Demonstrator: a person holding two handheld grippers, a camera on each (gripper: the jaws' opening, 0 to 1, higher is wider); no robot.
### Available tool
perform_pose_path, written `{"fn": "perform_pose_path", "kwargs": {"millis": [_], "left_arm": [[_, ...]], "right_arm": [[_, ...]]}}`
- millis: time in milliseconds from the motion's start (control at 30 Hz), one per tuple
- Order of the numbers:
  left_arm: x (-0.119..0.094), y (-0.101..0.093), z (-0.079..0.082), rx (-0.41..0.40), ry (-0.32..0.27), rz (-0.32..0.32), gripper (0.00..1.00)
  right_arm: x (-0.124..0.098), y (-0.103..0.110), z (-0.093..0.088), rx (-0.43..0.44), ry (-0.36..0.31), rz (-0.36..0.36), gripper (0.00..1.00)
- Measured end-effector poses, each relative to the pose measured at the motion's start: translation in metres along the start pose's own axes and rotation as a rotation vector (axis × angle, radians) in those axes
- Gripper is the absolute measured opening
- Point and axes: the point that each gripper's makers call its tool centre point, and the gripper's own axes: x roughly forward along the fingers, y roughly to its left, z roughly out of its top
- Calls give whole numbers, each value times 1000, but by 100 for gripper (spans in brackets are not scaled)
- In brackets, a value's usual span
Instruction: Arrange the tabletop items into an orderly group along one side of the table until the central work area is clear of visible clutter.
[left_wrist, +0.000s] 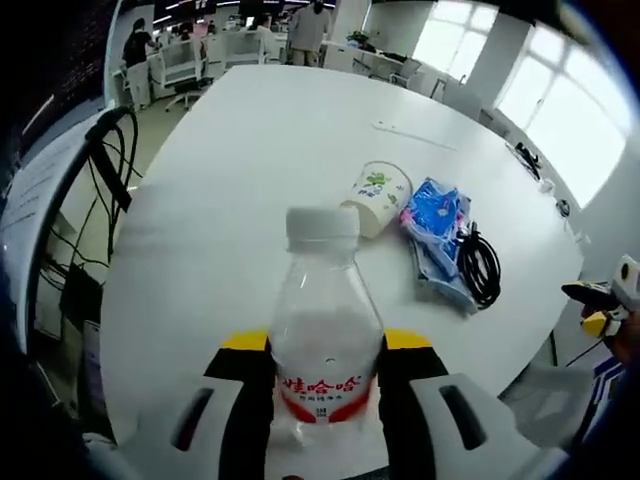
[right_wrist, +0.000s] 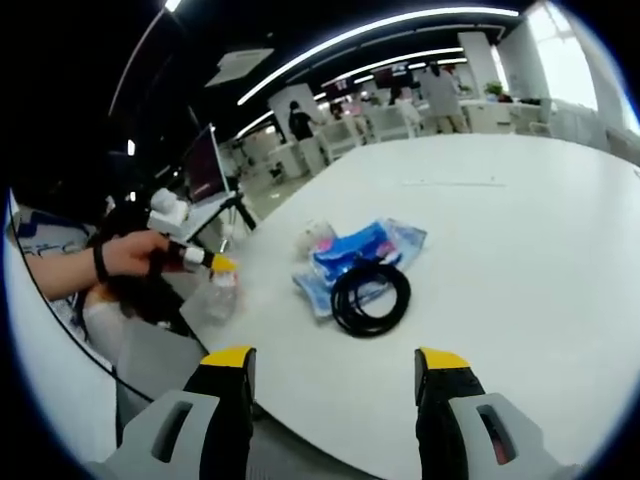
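A clear water bottle (left_wrist: 322, 345) with a white cap and red label stands upright on the white table (left_wrist: 230, 200), with my left gripper (left_wrist: 326, 342) shut on its body. Beyond it lie a paper cup (left_wrist: 378, 195) on its side, a blue plastic package (left_wrist: 435, 215) and a coiled black cable (left_wrist: 480, 265). In the right gripper view, my right gripper (right_wrist: 335, 358) stands open over the table's near edge, with nothing between its fingers. The cable (right_wrist: 370, 295), package (right_wrist: 360, 250) and cup (right_wrist: 318, 236) lie ahead of it. At the left a hand holds the left gripper (right_wrist: 220, 268) on the bottle (right_wrist: 220, 295).
A thin white strip (left_wrist: 410, 135) lies farther out on the table. A black stand with cables (left_wrist: 105, 170) is off the table's left edge. Desks, chairs and people (left_wrist: 305, 30) fill the room behind. The right gripper (left_wrist: 600, 300) shows at the table's right edge.
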Motion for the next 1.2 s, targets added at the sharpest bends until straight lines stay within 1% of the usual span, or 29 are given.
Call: {"fn": "perform_pose_path", "kwargs": {"millis": [167,267,433,633,833,1000,1033,1067,1133,1200], "left_arm": [[-8,2,4,-11,-29,14,38],[-13,2,5,-5,-42,22,38],[-14,3,4,10,-46,30,38],[-19,1,-2,35,-40,32,38],[-19,-3,-6,93,-72,46,38],[-21,-5,-9,136,-82,63,38],[-24,-4,-14,138,-82,66,38],[-24,-4,-15,138,-81,66,38],[-28,-8,-22,140,-78,66,38],[-27,-7,-23,149,-80,68,38]], "right_arm": [[1,0,2,4,-7,3,65],[2,0,-2,7,-3,6,65],[1,-1,-7,18,-2,4,65],[-2,-3,-11,32,0,-4,65],[-2,-9,-8,39,-7,-9,65],[1,-5,-7,33,-4,-3,65],[1,-4,-7,33,-5,-2,65],[2,-5,-5,32,-4,0,65],[3,-4,-6,27,0,3,65],[4,-3,-7,29,1,4,65]]}}
